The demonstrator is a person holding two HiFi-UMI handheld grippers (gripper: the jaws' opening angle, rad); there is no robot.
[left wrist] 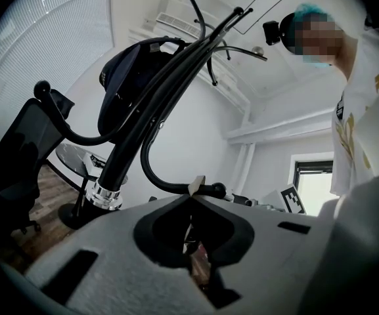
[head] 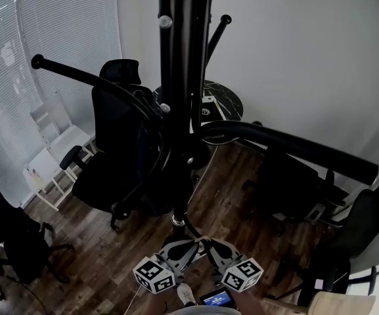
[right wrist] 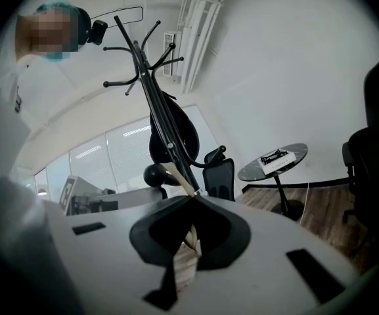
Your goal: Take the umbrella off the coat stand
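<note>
- Wood-plank floor (head: 97,261) lies far below the camera, beneath both tools.
- Left gripper (left wrist: 191,192): jaws pressed together, nothing between them.
- Right gripper (right wrist: 192,194): jaws likewise closed and empty.
- Both sit low, close to the black coat stand (head: 176,77).
- Umbrella (left wrist: 127,77): a dark bundle hanging high on the stand, well above both sets of closed jaws and untouched.
- Beyond: black office chair (head: 120,149), round dark table (head: 225,100), window blinds (head: 44,25).
</note>
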